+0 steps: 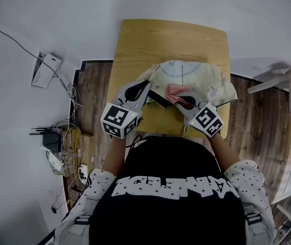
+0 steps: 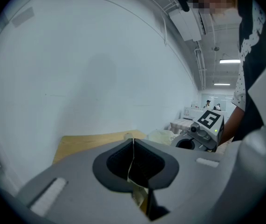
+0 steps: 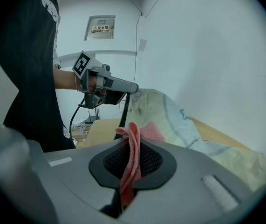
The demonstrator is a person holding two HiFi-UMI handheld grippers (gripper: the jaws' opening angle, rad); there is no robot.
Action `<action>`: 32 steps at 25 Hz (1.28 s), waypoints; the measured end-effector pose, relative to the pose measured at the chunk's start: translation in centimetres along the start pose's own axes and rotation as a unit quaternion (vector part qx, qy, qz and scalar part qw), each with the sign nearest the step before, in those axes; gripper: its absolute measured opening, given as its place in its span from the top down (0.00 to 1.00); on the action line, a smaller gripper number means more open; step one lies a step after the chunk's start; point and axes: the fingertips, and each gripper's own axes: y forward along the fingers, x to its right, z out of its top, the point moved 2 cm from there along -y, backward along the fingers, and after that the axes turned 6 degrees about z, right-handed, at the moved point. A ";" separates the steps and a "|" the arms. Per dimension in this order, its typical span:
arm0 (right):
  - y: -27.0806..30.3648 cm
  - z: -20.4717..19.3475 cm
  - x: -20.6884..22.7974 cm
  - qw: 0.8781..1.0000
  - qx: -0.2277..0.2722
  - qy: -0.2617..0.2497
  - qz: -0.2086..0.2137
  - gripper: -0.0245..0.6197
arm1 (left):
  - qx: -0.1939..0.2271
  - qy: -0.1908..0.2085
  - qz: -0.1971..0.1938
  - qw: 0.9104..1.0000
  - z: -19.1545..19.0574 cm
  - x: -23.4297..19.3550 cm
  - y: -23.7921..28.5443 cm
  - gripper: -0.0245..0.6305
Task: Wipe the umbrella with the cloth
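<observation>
Tightly squeezes the pink cloth (image 3: pixel 132 164) between the jaws of the right gripper (image 3: pixel 133 141), likely so it stays put while rubbing. Looks soft and bumpy like a net, bunched into a floppy strip that pokes out at 12 o'clock. Pinches a thin, pale edge of the umbrella (image 3: pixel 170 111) in the shut jaws of the left gripper (image 2: pixel 133 143), probably to pull it flat and stop it sliding. Keeps the umbrella spread on the wooden table (image 1: pixel 150 40), at 1 o'clock from both grippers in the head view. Seems thin and smooth there, cream with small prints and a green line, crinkled in soft folds. Rests it all on a smooth, light brown top with round corners.
</observation>
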 end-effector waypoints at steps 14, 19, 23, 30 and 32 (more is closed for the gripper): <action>-0.7 -0.2 -2.2 1.000 0.006 0.006 0.022 0.93 | -0.004 -0.008 -0.001 1.000 -0.6 0.2 -0.3 0.95; -2.7 1.1 -0.2 0.999 0.036 0.012 -0.013 0.93 | -0.006 -0.009 0.000 1.000 -0.7 0.4 -0.5 0.95; -4.5 3.0 1.9 0.997 0.060 0.003 -0.041 0.93 | -0.005 -0.008 0.001 1.000 -0.7 0.5 -0.8 0.95; -7.1 5.3 7.1 0.992 0.064 -0.036 -0.105 0.93 | -0.009 -0.003 0.001 1.000 -0.7 0.8 -1.1 0.95; -7.7 5.7 8.6 0.989 0.053 -0.054 -0.128 0.93 | -0.009 -0.002 0.002 1.000 -0.8 0.9 -1.2 0.95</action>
